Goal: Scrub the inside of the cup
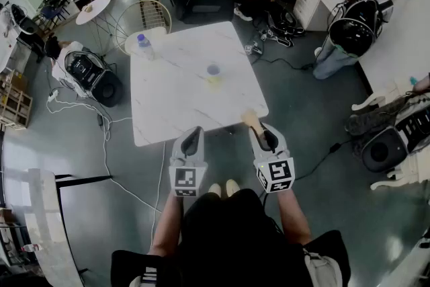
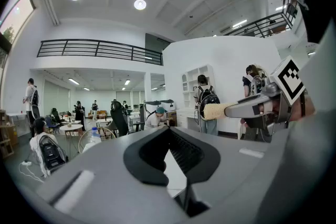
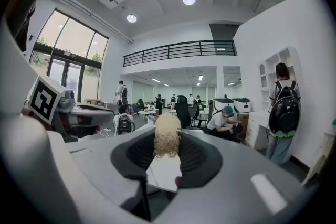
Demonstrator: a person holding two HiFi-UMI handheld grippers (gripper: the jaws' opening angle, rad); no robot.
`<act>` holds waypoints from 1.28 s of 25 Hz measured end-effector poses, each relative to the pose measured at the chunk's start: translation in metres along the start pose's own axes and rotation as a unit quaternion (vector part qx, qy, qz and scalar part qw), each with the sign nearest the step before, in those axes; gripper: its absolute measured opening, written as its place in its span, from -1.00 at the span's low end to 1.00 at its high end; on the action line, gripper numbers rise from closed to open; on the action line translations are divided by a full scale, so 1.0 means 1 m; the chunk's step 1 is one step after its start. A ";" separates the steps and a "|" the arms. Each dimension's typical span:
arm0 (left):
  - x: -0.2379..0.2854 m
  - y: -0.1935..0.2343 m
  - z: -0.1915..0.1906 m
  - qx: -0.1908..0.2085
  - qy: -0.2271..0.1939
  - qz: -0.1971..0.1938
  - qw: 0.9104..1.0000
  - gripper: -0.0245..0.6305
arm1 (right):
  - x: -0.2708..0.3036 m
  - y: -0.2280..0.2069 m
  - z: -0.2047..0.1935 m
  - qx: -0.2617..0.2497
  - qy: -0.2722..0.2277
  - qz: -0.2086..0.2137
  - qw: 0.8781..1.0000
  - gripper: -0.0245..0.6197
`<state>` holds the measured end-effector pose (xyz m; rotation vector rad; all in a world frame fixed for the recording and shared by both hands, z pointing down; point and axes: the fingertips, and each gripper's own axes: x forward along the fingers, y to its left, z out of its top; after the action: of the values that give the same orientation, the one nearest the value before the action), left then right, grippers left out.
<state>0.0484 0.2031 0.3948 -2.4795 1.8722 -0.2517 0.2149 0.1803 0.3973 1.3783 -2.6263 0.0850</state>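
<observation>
Before table [image 1: 168, 104] edge: left gripper [image 1: 193, 134] closed, empty; right gripper [image 1: 259, 132] clamped on brush [image 1: 250, 119].

Head view: overhead, looking steeply down on the white table [image 1: 175, 91]. Both gripper views: low, near its front edge, facing level across it.

The cup [image 1: 213, 74] stands upright near the middle of the white marble worktop [image 1: 168, 111], a little toward its far right side. It is small and see-through, with a dark rim and a yellowish base. The brush [image 3: 167, 136] has a fuzzy beige head. It hangs over the worktop's near right edge, clamped in the right gripper [image 1: 259, 132], well apart from the cup.
</observation>
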 end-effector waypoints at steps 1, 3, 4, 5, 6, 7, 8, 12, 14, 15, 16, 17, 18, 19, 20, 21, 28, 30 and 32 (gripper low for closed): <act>0.000 -0.001 0.000 0.000 0.000 0.000 1.000 -0.90 | -0.001 0.000 0.000 -0.002 -0.001 0.001 1.000 -0.59; -0.001 -0.002 0.001 -0.001 0.000 0.000 1.000 -0.90 | -0.002 0.000 0.001 -0.004 -0.002 0.002 1.000 -0.59; 0.000 -0.003 0.001 -0.002 0.000 0.001 1.000 -0.90 | -0.002 -0.001 0.001 -0.005 -0.003 0.002 1.000 -0.59; 0.001 -0.003 0.001 -0.002 0.000 0.002 1.000 -0.90 | -0.001 -0.003 0.001 -0.005 -0.004 0.002 1.000 -0.59; 0.002 -0.004 0.000 -0.003 0.001 0.003 1.000 -0.90 | -0.001 -0.004 0.001 -0.005 -0.005 0.003 1.000 -0.59; 0.003 -0.004 0.000 -0.004 0.002 0.005 1.000 -0.90 | 0.000 -0.006 0.002 -0.004 -0.006 0.003 1.000 -0.59; 0.004 -0.004 0.000 -0.004 0.003 0.007 1.000 -0.90 | 0.001 -0.007 0.002 -0.003 -0.006 0.005 1.000 -0.59; 0.002 -0.012 0.001 -0.008 0.008 0.016 1.000 -0.90 | -0.002 -0.010 -0.001 -0.001 0.001 0.014 1.000 -0.59; 0.004 -0.014 0.000 -0.007 0.009 0.022 1.000 -0.90 | 0.001 -0.012 -0.004 -0.001 0.003 0.022 1.000 -0.59; 0.008 -0.014 0.000 -0.006 0.009 0.027 1.000 -0.90 | 0.004 -0.015 -0.004 -0.001 0.002 0.026 1.000 -0.59; 0.011 -0.014 0.000 -0.006 0.010 0.032 0.999 -0.90 | 0.008 -0.018 -0.004 -0.001 0.001 0.031 1.000 -0.59; 0.013 -0.013 0.000 -0.005 0.011 0.037 0.999 -0.90 | 0.010 -0.021 -0.003 -0.001 0.001 0.035 0.999 -0.59; 0.015 -0.013 0.000 -0.006 0.012 0.043 0.999 -0.90 | 0.012 -0.024 -0.003 -0.001 0.000 0.038 0.999 -0.59; 0.017 -0.013 0.000 -0.006 0.013 0.048 0.999 -0.90 | 0.014 -0.028 -0.004 0.000 0.000 0.040 0.999 -0.59; 0.018 -0.013 0.001 -0.006 0.014 0.052 0.999 -0.90 | 0.015 -0.032 -0.004 0.001 0.000 0.041 0.999 -0.59; 0.019 -0.014 0.002 -0.004 0.015 0.055 0.998 -0.90 | 0.016 -0.034 -0.004 0.002 -0.001 0.043 0.999 -0.59; 0.040 -0.009 0.001 0.006 0.022 0.058 0.998 -0.90 | 0.036 -0.047 -0.009 0.013 -0.001 0.050 0.999 -0.59; 0.047 -0.007 0.000 0.008 0.023 0.051 0.998 -0.90 | 0.041 -0.050 -0.011 0.017 0.000 0.047 0.999 -0.59; 0.059 -0.004 0.000 0.011 0.024 0.044 0.999 -0.90 | 0.049 -0.054 -0.011 0.016 0.000 0.043 0.999 -0.59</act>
<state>0.0673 0.1479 0.4023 -2.3911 1.9796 -0.3289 0.2328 0.1113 0.4150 1.2750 -2.6945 0.1400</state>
